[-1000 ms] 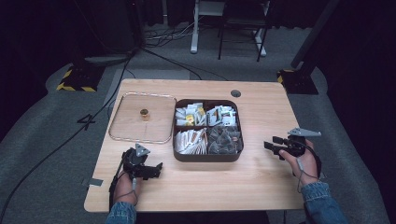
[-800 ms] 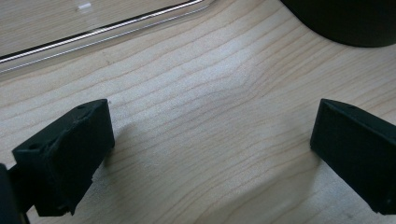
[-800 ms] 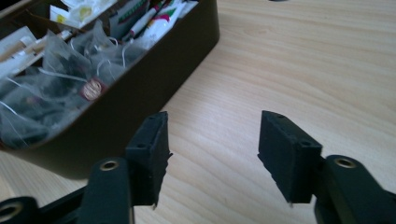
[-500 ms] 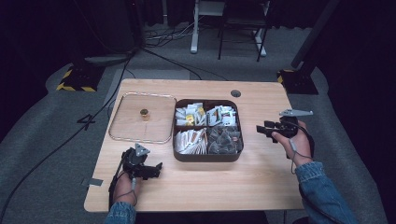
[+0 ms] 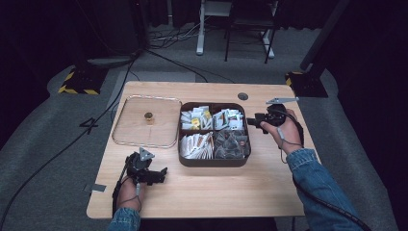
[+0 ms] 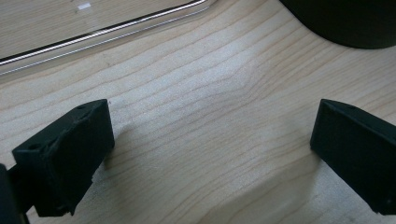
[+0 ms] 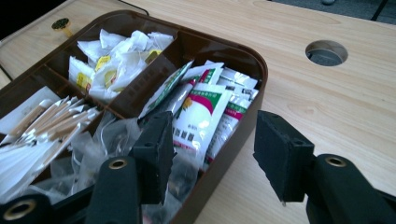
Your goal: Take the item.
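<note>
A dark brown box (image 5: 213, 161) with several compartments sits mid-table, full of packets and sachets. My right gripper (image 5: 254, 122) hovers at the box's right rim (image 7: 252, 65), open, one jaw over the white, green and red sachets (image 7: 201, 109) and the other outside the wall. My left gripper (image 5: 161, 175) rests low on the bare wood near the front left, open with nothing between its jaws (image 6: 210, 158). The clear lid (image 5: 146, 121) with a small brass knob (image 5: 148, 116) lies flat left of the box; its edge (image 6: 107, 35) shows in the left gripper view.
A round cable hole (image 5: 243, 96) is in the tabletop behind the box, also seen as the hole (image 7: 326, 52) in the right gripper view. Dark floor, cables and chair legs lie beyond the table's far edge.
My right gripper has moved from the table's right side forward and left, up to the box's right rim. The left gripper has stayed put.
</note>
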`<control>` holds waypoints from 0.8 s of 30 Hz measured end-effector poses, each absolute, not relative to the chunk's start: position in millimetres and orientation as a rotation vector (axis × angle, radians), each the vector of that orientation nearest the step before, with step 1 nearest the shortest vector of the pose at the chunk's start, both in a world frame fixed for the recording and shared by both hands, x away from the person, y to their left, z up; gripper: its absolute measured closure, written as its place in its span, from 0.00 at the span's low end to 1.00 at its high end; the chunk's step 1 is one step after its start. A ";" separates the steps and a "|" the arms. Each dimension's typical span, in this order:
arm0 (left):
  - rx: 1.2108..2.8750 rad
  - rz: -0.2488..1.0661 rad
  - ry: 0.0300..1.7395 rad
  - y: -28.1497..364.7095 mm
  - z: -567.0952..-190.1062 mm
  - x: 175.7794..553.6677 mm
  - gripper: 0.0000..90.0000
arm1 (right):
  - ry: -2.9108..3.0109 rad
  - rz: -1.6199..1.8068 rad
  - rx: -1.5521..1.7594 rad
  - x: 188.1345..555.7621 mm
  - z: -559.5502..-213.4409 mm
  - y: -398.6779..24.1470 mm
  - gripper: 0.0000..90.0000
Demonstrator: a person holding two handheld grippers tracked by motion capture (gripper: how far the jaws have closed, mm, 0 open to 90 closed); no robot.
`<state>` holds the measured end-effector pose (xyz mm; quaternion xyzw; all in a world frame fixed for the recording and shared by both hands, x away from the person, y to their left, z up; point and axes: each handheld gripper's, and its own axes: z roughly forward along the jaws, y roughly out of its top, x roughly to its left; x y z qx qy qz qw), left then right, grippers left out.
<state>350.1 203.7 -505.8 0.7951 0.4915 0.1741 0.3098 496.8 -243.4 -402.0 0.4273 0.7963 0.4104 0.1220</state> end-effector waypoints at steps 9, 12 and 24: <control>2.100 0.460 1.299 203.6 -505.8 350.4 0.00 | 2.332 1.234 1.250 514.9 -403.7 -223.8 0.54; 2.101 0.461 1.297 203.8 -505.8 350.6 0.00 | 2.344 1.254 1.250 518.1 -405.3 -217.5 0.54; 2.094 0.467 1.311 204.0 -505.9 351.6 0.00 | 2.404 1.270 1.283 532.1 -418.5 -187.0 0.58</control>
